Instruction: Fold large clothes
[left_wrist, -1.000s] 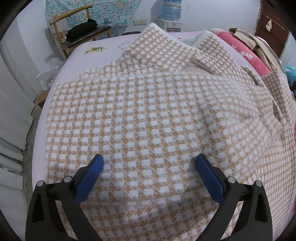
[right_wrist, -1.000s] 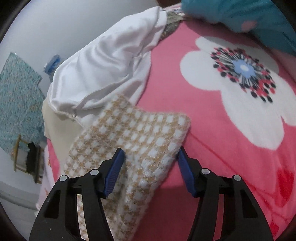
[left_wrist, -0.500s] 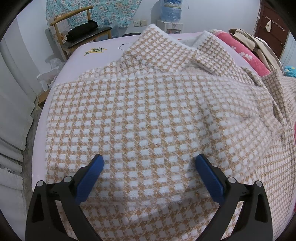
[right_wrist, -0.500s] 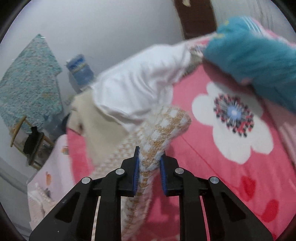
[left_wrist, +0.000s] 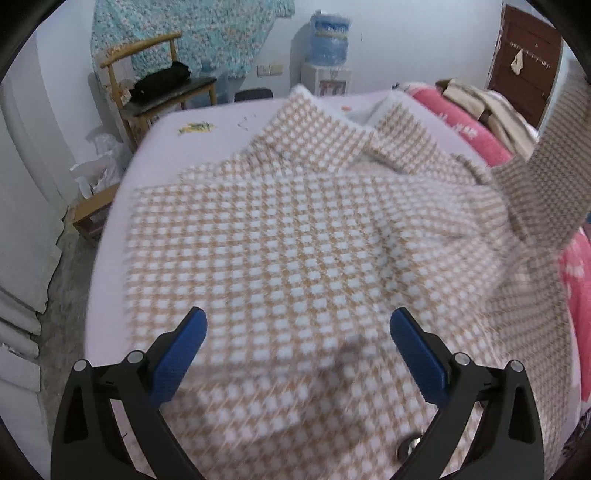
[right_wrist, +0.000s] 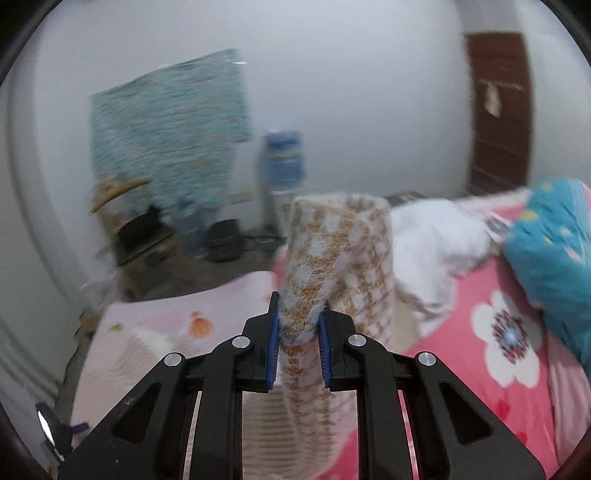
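A large tan-and-white checked coat (left_wrist: 295, 236) lies spread over the pale pink bed (left_wrist: 162, 147). My left gripper (left_wrist: 297, 334) hovers above its lower part, open, with nothing between its blue pads. At the right of the left wrist view, the coat's sleeve (left_wrist: 550, 162) is lifted off the bed and hangs in the air. In the right wrist view my right gripper (right_wrist: 298, 325) is shut on the sleeve's cuff (right_wrist: 332, 251), which stands up between the pads and folds over above them.
A pink flowered blanket (right_wrist: 491, 332) with white cloth (right_wrist: 436, 236) and a blue pillow (right_wrist: 554, 251) lies along the bed's right. Beyond the bed stand a wooden chair (left_wrist: 147, 81), a water dispenser (left_wrist: 328, 48) and a brown door (left_wrist: 528, 55).
My right gripper shut on the sleeve cuff, then rose and rolled, lifting the sleeve off the pink blanket. The left gripper pulled back and up a little, still open.
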